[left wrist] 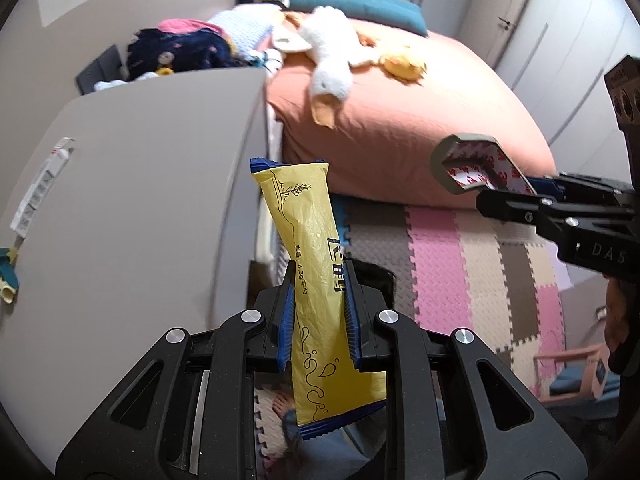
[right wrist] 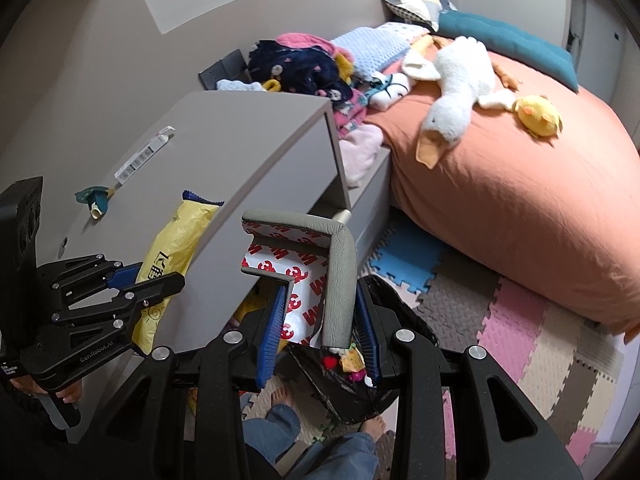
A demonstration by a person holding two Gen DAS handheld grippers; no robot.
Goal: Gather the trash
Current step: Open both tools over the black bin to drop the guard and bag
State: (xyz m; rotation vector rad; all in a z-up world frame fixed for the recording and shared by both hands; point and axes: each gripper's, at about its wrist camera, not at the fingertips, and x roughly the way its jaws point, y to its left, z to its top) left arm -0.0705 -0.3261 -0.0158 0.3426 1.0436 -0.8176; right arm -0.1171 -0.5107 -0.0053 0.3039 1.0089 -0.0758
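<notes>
Above the foam mat (left wrist: 460,264), each tool clamps trash: left (left wrist: 318,312) wrapper (left wrist: 316,280), right (right wrist: 320,320) corner guard (right wrist: 340,264), bag (right wrist: 352,392) half-hidden

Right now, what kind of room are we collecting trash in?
Most likely a bedroom, probably a child's: a bed with an orange cover, a plush goose lying on it, and foam puzzle mats on the floor.

A white plush goose (right wrist: 452,88) and a yellow plush chick (right wrist: 538,115) lie on the salmon-covered bed (right wrist: 520,208). A white strip, perhaps a power strip (left wrist: 38,192), rests on the grey bench (left wrist: 140,184).
</notes>
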